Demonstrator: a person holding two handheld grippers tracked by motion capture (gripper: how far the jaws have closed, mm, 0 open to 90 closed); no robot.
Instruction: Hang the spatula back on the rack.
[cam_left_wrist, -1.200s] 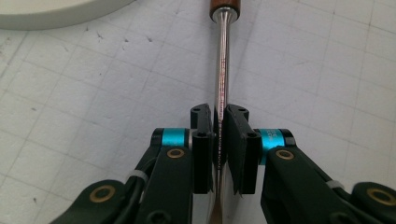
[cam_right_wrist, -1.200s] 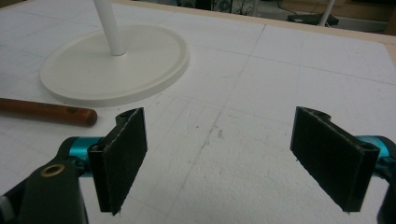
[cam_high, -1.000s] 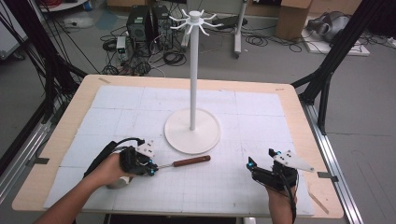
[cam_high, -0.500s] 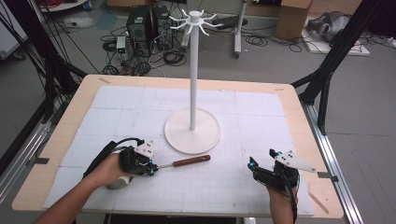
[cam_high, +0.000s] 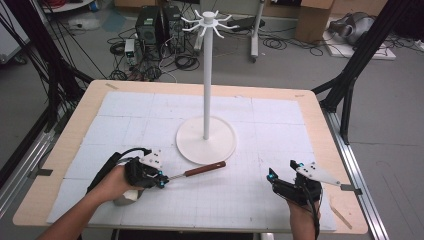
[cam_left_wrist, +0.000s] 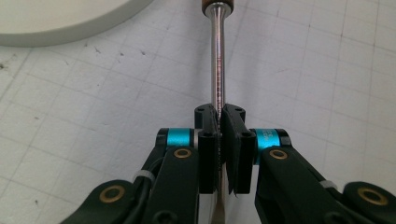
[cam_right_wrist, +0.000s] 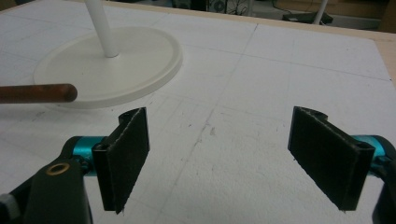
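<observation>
Clamping the utensil's (cam_high: 197, 171) metal shaft, your left gripper (cam_high: 161, 180) fingers grip; right gripper (cam_high: 271, 176) fingers spread apart.

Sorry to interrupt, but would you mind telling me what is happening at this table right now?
A person holds a gripper in each hand. The left gripper is shut on the shiny metal shaft of a brown-handled tool lying near the round base of the tall white hook stand. The right gripper is open above the white gridded mat, holding nothing.
</observation>
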